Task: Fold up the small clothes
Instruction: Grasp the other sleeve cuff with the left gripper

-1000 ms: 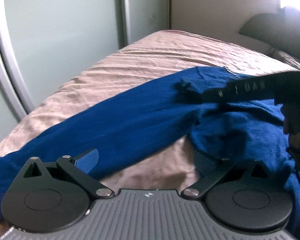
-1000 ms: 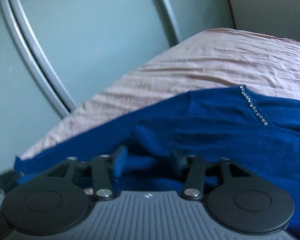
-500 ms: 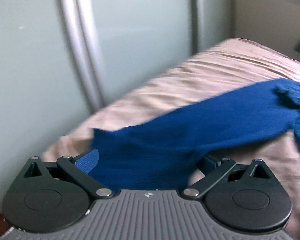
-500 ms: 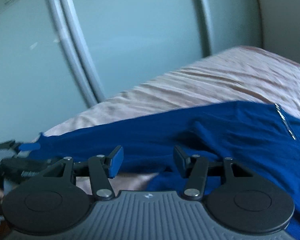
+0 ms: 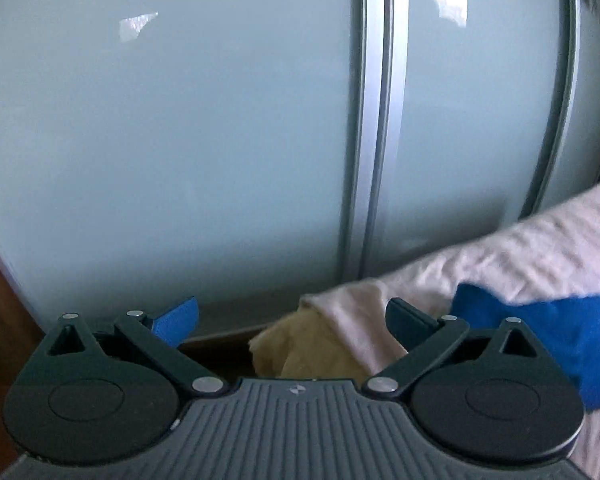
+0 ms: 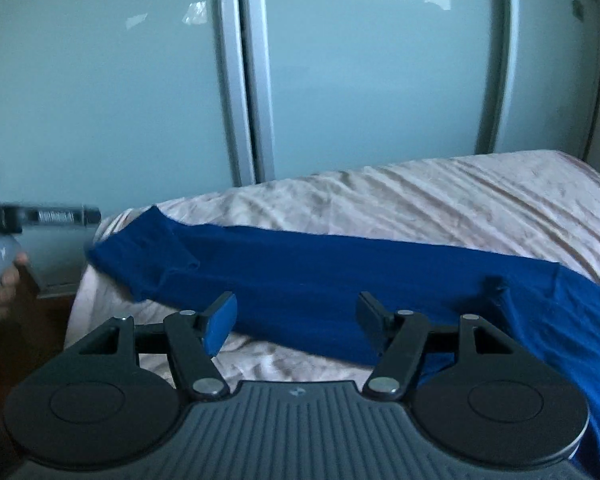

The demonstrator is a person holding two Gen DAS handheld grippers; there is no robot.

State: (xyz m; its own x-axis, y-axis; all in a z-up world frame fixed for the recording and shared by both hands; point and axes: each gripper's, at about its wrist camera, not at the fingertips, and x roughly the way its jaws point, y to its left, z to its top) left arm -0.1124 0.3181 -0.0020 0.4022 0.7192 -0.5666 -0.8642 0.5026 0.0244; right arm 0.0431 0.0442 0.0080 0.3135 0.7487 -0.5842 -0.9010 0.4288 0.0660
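Lying ahead of the right gripper (image 6: pixel 296 322), the top (image 6: pixel 340 276) is spread, unfolded; jaws opening, nothing between. Left gripper (image 5: pixel 292 320) wide, empty. All folds remain.

One blue garment (image 6: pixel 340 276) is lying on one bed (image 6: pixel 440 200), and two grippers, left (image 5: pixel 292 320) and right (image 6: pixel 296 316), are showing. Behind, three glass door panels (image 6: pixel 372 80) are standing, possibly more beyond the blurred edges.

A sweater (image 6: pixel 340 276) lies across the bed (image 6: pixel 440 196), wardrobe doors (image 6: pixel 360 80) behind.
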